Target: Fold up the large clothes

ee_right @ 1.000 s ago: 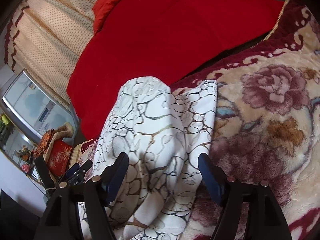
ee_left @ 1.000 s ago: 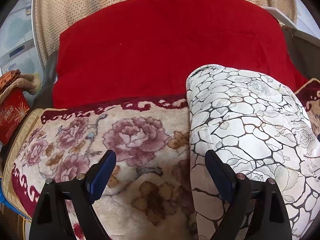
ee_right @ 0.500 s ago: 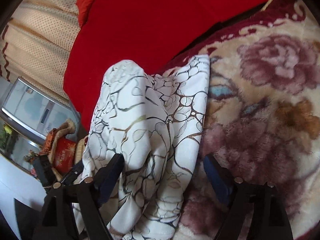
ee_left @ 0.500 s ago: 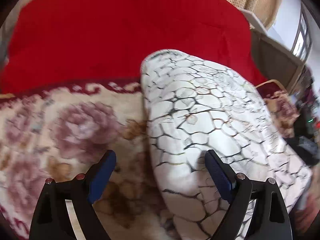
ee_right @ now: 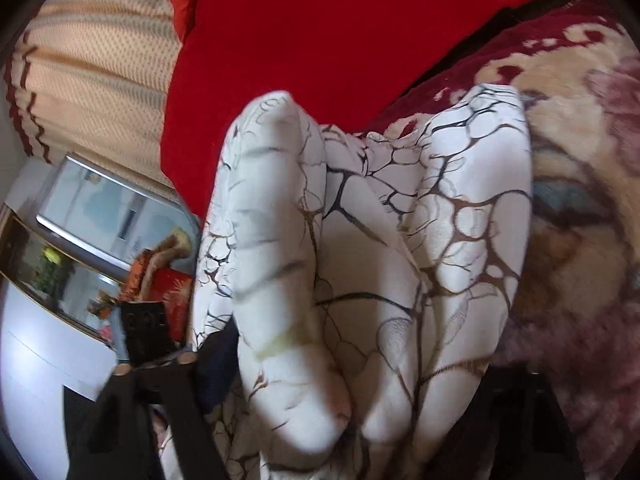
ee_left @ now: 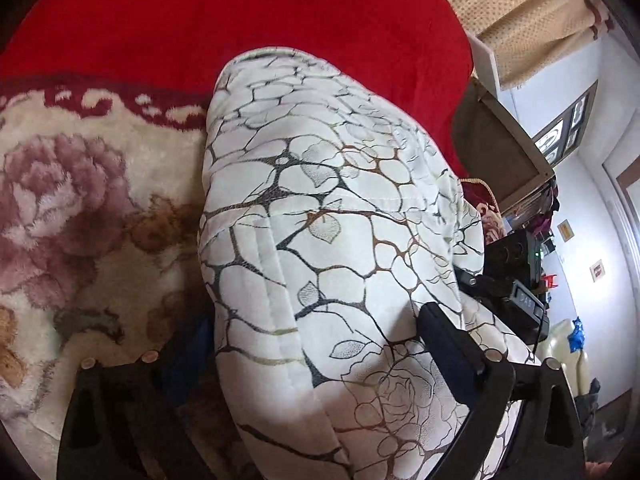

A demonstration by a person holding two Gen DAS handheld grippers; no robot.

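Your left gripper [ee_left: 316,344] and right gripper [ee_right: 352,364] each straddle the garment [ee_left: 340,208], jaws apart. Blanket [ee_left: 80,208] lies lower left; red cover [ee_left: 240,12] fills the top.

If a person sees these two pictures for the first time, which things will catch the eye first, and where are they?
First comes the white padded garment with its dark cracked-vein print, bunched into thick folds in the middle of both views, between the fingers of each gripper. Behind it spreads a bright red blanket across the top. Under the garment lies a cream plush blanket with big pink roses, at the left in the left wrist view and at the right in the right wrist view.
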